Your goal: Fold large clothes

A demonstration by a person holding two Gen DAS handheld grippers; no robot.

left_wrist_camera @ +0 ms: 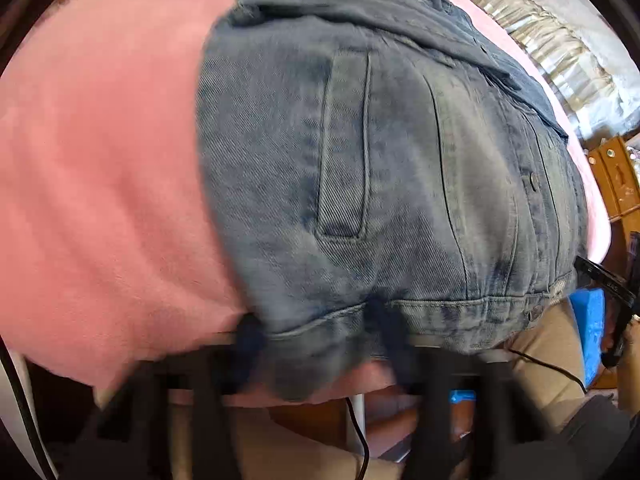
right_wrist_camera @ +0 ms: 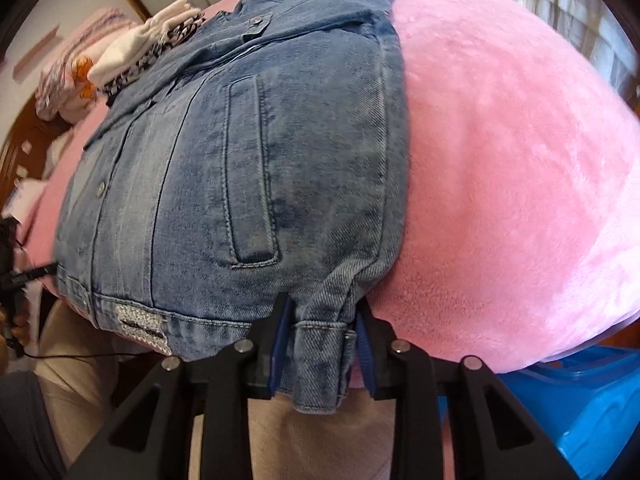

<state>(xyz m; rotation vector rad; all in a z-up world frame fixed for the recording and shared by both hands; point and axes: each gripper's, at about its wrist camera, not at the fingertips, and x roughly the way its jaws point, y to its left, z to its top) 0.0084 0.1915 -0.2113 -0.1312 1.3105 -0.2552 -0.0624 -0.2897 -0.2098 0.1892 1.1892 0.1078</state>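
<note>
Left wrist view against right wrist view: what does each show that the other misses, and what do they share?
Only the left wrist view shows a wooden cabinet at the right edge and ruffled white bedding; its own claw is blurred. Only the right wrist view shows a stack of folded clothes beyond the jacket's collar, a blue plastic bin, and the right claw shut on the jacket's hem corner. Both show the denim jacket lying on the pink blanket, with its welt pocket and snap buttons.
</note>
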